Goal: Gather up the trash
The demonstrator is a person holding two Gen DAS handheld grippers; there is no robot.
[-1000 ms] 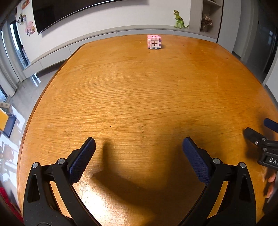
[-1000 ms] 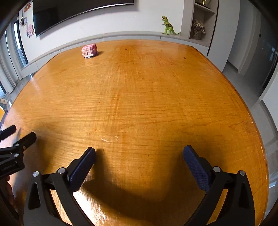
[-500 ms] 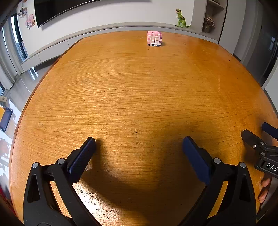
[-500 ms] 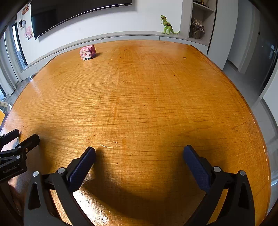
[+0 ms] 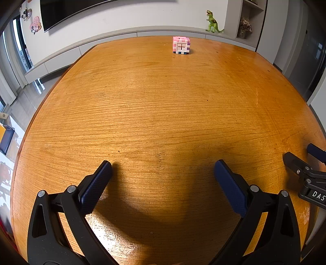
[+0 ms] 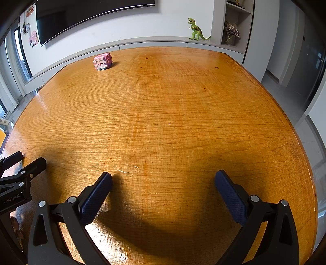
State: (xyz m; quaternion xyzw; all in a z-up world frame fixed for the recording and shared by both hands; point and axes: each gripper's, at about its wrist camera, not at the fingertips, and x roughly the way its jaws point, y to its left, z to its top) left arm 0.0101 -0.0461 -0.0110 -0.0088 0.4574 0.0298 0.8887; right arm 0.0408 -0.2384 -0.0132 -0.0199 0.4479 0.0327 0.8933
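A small pink and white block cube [image 5: 181, 45] stands near the far edge of the round wooden table [image 5: 163, 106]; it also shows in the right wrist view [image 6: 102, 61], far left. My left gripper [image 5: 163, 166] is open and empty over the near part of the table. My right gripper [image 6: 163, 177] is open and empty, to the right of the left one. The right gripper's tip shows at the right edge of the left wrist view [image 5: 303, 163]; the left gripper's tip shows at the left edge of the right wrist view [image 6: 22, 165]. No trash shows on the table.
A green toy dinosaur [image 5: 213, 22] stands on the low grey ledge [image 5: 114, 36] behind the table, next to a shelf with dried flowers [image 5: 244, 26]. A dark screen [image 6: 87, 16] hangs on the wall. A faint scratch [image 6: 129, 169] marks the table.
Both grippers have tilted up and moved slightly forward, so the cube and wall sit lower in view. The jaws stayed open.
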